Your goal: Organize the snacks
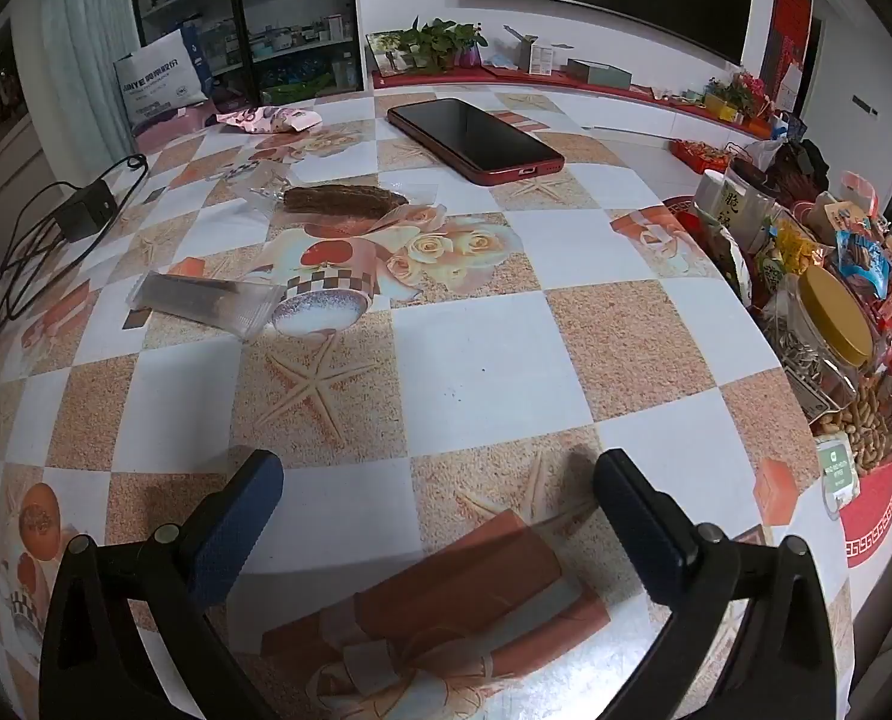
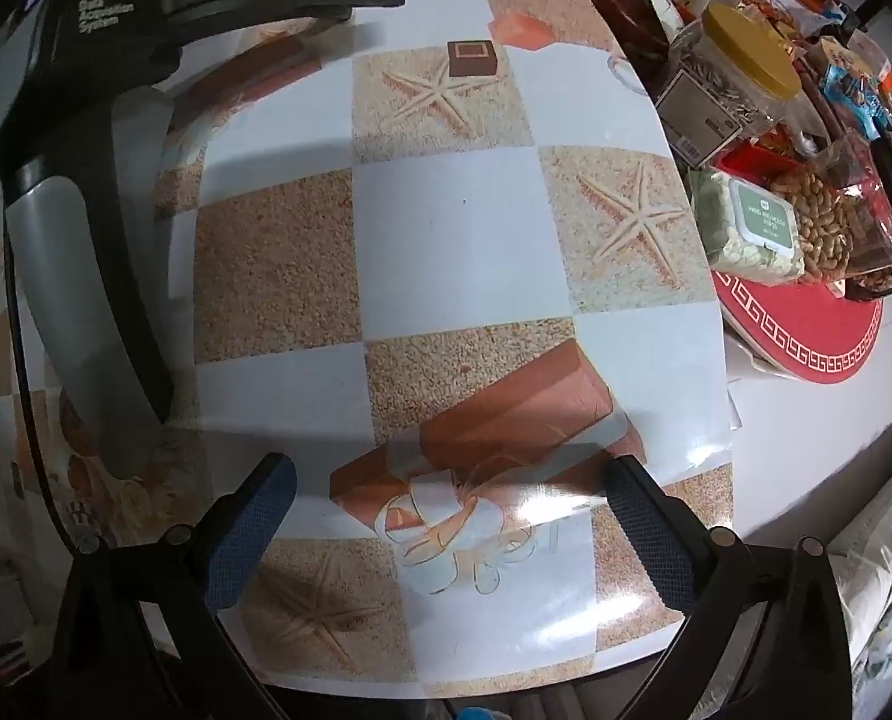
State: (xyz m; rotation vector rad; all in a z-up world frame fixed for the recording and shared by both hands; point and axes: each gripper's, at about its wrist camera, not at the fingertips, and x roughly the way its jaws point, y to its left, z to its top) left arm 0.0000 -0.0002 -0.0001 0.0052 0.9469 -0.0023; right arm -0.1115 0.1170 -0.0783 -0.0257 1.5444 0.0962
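While both grippers gape empty, the brown snack (image 1: 343,202), seemingly in clear wrap, lies lengthwise left-right.

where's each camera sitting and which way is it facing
Left wrist: rides the left tool, angled down across the checkered starfish-print tablecloth toward a red-cased phone and a brown snack in clear wrap; both open blue-padded fingers show.
Right wrist: rides the right tool, facing almost straight down at the table's near edge; its open fingers and the left tool's black body show.
Shared: the tablecloth, yellow-lidded jar of seeds, bag of peanuts.
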